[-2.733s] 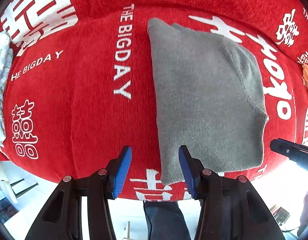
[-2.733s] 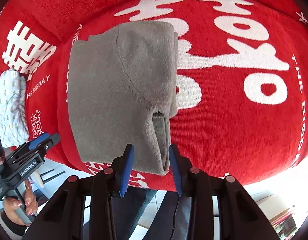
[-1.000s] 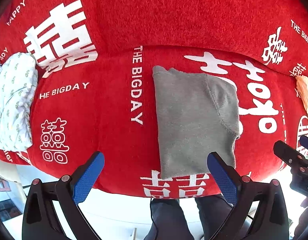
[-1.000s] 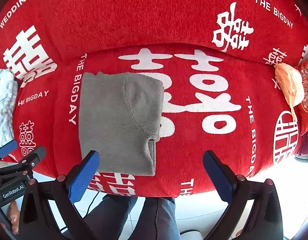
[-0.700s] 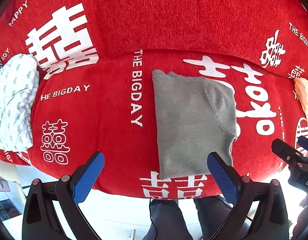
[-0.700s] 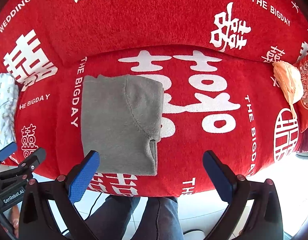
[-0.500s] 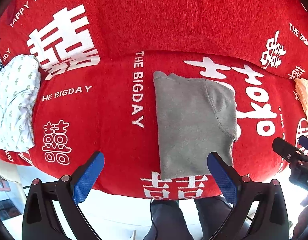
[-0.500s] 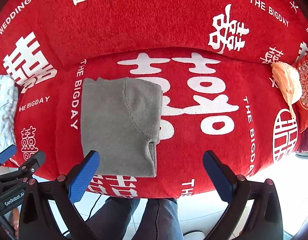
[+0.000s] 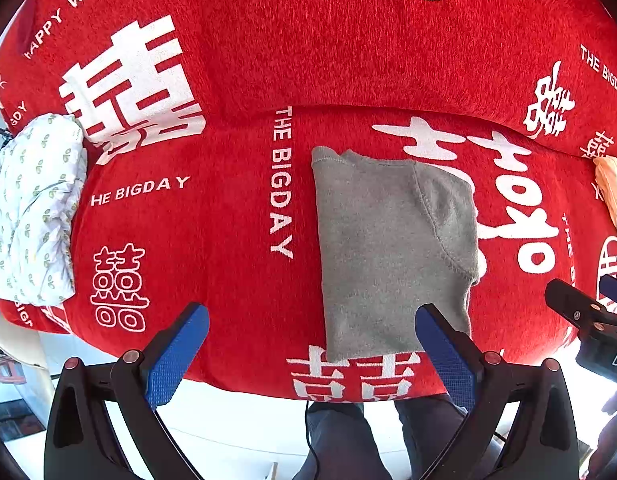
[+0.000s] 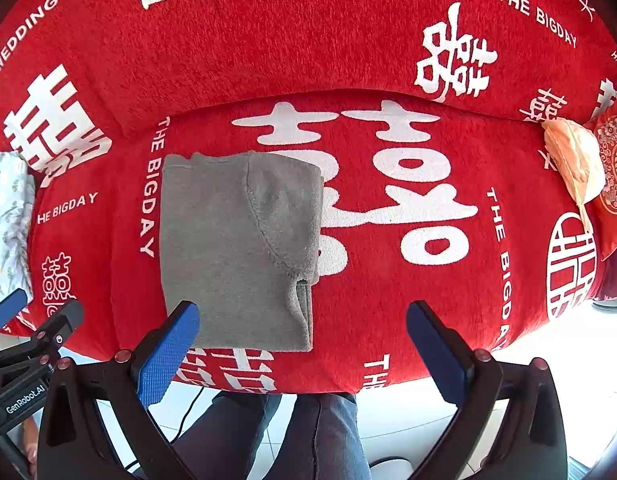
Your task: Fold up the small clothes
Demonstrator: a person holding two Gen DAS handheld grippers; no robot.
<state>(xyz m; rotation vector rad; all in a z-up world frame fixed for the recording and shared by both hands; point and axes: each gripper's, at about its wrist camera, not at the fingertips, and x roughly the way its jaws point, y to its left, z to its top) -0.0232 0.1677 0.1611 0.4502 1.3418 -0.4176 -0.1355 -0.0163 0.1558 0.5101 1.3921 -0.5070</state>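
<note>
A small grey garment (image 9: 392, 248) lies folded into a rectangle on the red sofa seat (image 9: 212, 248), with a sleeve folded over its right part; it also shows in the right wrist view (image 10: 236, 248). My left gripper (image 9: 312, 350) is open and empty, held back above the seat's front edge, near the garment's near hem. My right gripper (image 10: 304, 346) is open and empty, also held back over the front edge at the garment's near hem.
A white patterned cloth (image 9: 28, 216) lies at the seat's left end. A peach cloth (image 10: 576, 160) and a red cushion (image 10: 614, 176) lie at the right end. The sofa backrest (image 10: 308, 32) rises behind. The person's legs (image 10: 292, 436) stand below the front edge.
Both grippers let go of the garment's near hem, opened wide and drew back from the sofa. In the last second they barely moved. The garment stays folded in place.
</note>
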